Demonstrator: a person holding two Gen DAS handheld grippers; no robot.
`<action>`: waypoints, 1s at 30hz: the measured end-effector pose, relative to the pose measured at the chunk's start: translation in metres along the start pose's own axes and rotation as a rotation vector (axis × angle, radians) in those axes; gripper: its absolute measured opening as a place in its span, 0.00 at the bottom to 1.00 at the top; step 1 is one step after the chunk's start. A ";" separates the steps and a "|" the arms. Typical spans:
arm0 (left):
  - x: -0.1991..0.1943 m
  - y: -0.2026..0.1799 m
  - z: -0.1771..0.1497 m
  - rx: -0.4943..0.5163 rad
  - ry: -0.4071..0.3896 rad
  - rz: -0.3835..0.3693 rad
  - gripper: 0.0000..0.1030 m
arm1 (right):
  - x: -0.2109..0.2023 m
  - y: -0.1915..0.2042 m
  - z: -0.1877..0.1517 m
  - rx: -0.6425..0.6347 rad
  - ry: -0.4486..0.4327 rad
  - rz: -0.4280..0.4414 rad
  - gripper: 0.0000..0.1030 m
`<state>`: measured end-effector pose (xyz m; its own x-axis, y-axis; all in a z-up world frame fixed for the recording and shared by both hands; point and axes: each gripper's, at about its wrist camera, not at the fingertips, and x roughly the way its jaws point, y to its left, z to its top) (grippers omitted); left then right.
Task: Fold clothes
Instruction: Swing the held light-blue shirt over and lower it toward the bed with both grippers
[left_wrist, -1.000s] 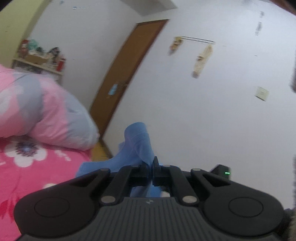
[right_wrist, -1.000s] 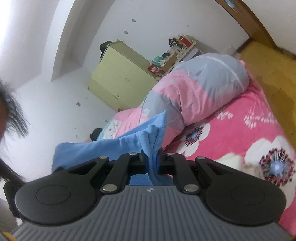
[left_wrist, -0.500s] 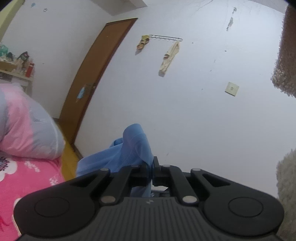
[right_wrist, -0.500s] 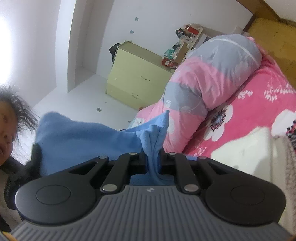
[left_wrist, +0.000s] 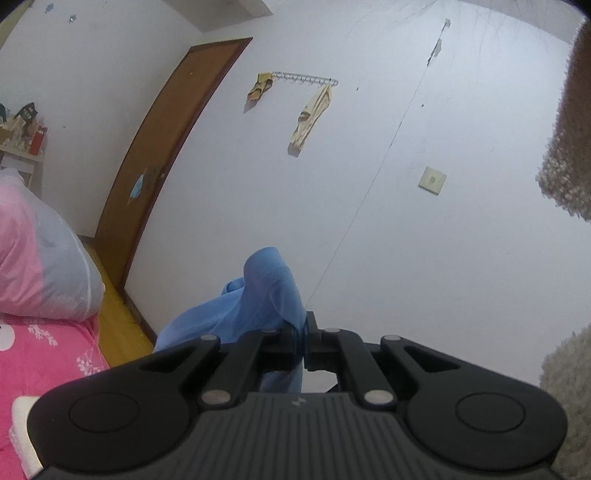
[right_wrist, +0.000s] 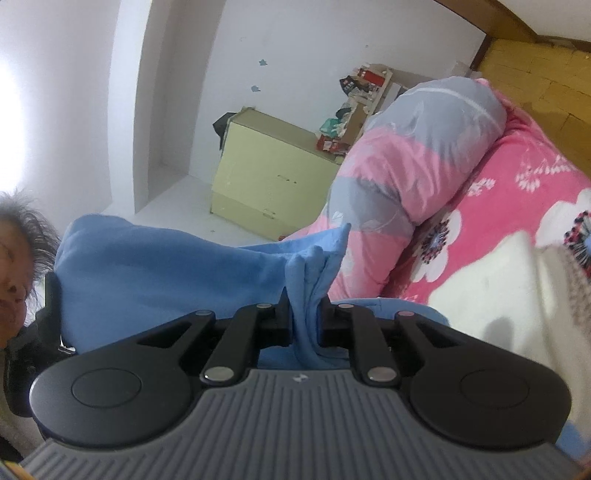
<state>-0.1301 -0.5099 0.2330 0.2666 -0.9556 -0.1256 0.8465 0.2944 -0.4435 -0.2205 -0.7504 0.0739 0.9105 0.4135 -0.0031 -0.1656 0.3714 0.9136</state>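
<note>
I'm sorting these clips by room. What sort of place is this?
Most likely a home bedroom: a bed with a pink floral sheet, a rolled pink and grey quilt, and a pale green cabinet against the wall.

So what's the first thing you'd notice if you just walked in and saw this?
Probably the blue cloth, stretched in the air between the two grippers: the right gripper pinches a bunched corner, the left gripper a thin edge. Next, the bright pink flowered bed below on the right, with a rolled pink and grey quilt lying along it.
</note>
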 end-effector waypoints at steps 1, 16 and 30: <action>-0.008 0.001 0.001 0.000 -0.009 -0.002 0.04 | 0.002 0.007 -0.007 -0.006 0.001 0.000 0.11; -0.272 0.185 -0.028 -0.236 -0.033 0.204 0.04 | 0.139 0.071 -0.200 -0.069 0.057 -0.142 0.11; -0.450 0.483 -0.216 -0.612 0.299 0.800 0.31 | 0.323 -0.078 -0.363 -0.095 0.267 -0.504 0.11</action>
<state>0.0594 0.0594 -0.1161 0.4502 -0.4735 -0.7570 0.0741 0.8647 -0.4968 -0.0509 -0.3443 -0.1464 0.7609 0.3570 -0.5418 0.2190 0.6447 0.7324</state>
